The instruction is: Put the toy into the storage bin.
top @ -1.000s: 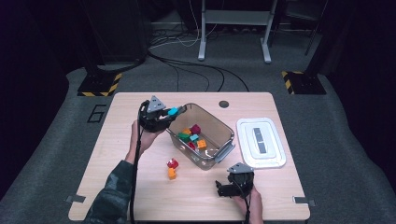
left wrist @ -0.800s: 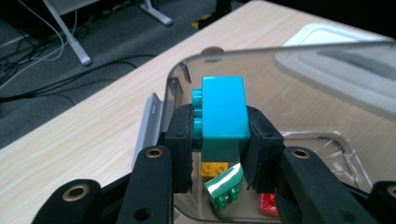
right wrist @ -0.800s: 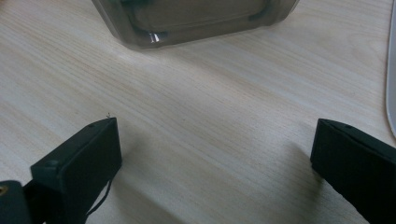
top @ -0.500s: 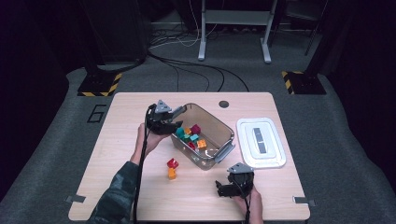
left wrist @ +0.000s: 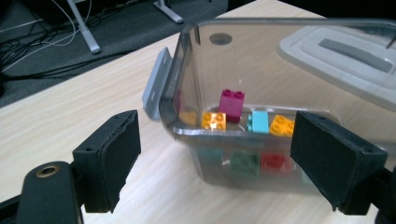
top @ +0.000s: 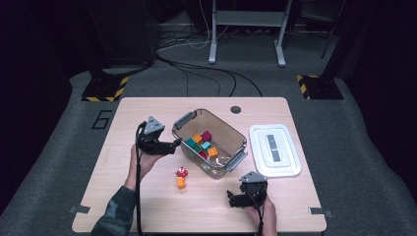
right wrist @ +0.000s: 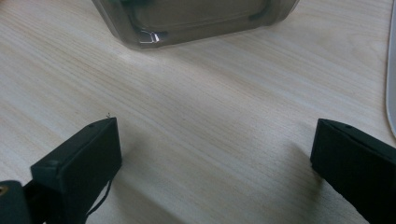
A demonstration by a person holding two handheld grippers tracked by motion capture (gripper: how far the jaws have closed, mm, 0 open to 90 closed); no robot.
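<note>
A: Where are the loose bricks [top: 181, 178]?
B: Near the table's front edge, beside the bin [top: 210, 142].
A: The grippers?
B: The left gripper [top: 173, 146], empty, has just been opening; the right gripper [top: 231, 198] stands wide, empty. The bricks seem light, hard plastic; pinch flat sides.

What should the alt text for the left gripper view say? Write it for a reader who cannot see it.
The left gripper, jaws open with nothing between them, faces a clear plastic bin on a wooden table. Coloured toy bricks lie inside the bin, and its grey lid rests beyond.
</note>
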